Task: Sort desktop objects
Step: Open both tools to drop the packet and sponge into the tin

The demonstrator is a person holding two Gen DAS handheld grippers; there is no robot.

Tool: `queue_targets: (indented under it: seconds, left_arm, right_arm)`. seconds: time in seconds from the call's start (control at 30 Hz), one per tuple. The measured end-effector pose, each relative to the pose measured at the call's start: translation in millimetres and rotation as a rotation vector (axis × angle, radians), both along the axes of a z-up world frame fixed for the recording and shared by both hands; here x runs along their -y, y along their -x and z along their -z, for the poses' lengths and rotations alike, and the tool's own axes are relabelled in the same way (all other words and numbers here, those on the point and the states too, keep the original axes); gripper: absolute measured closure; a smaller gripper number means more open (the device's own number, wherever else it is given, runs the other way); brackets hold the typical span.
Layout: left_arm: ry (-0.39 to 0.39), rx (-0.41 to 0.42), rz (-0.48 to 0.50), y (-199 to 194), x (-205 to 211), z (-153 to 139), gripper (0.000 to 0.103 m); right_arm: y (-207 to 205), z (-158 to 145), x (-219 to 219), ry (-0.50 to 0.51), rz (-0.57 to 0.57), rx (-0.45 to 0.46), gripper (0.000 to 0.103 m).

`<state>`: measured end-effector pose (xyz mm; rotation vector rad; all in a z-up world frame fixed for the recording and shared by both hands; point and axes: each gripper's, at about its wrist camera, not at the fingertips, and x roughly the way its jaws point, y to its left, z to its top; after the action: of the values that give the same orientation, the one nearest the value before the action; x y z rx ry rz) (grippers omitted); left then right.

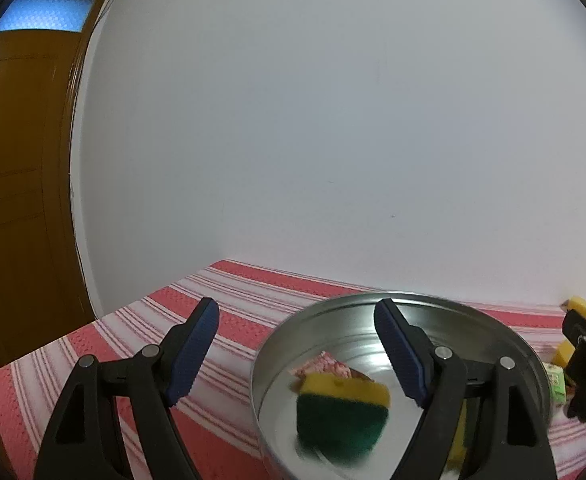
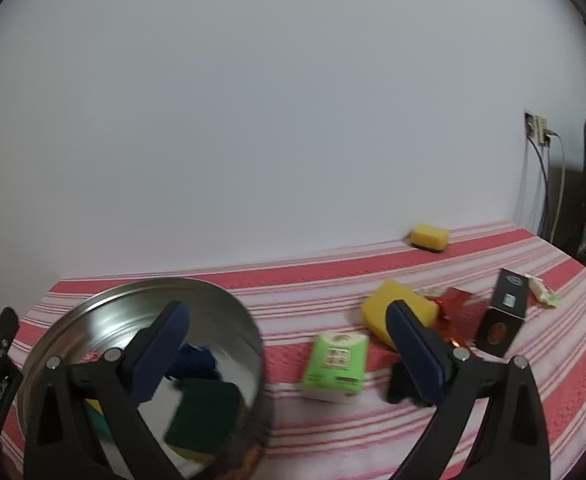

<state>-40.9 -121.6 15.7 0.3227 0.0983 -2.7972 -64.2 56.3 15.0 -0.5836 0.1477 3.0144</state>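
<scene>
A shiny metal bowl stands on the red-and-white striped cloth. Inside it lie a yellow-and-green sponge and a pink scrap. My left gripper is open over the bowl's left rim, with nothing between its blue pads. In the right wrist view the bowl is at lower left and my right gripper is open and empty. Beyond the right gripper lie a green tissue pack, a yellow sponge and a black box.
Another yellow sponge rests by the white wall. A red wrapper and a small white-green packet lie near the box. A dark item sits under my right finger. A wooden door stands left of the table.
</scene>
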Motion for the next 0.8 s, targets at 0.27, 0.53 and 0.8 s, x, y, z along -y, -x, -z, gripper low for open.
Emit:
queue_targets:
  seconds: [0.27,0.53,0.8]
  left_arm:
    - [0.032,0.037,0.058,-19,-29,7,0.021]
    - [0.041,0.051,0.078,-30,-44,5,0.021]
    - [0.081,0.054,0.132,-45,-68,3,0.021]
  right_arm:
    - [-12,2,-18,-0.043,0.035,0.009,0.003]
    - [-20,7,-42,-0.052,0.077,0.027,0.003]
    - [-27,10,-62,-0.075,0.111,0.033,0.003]
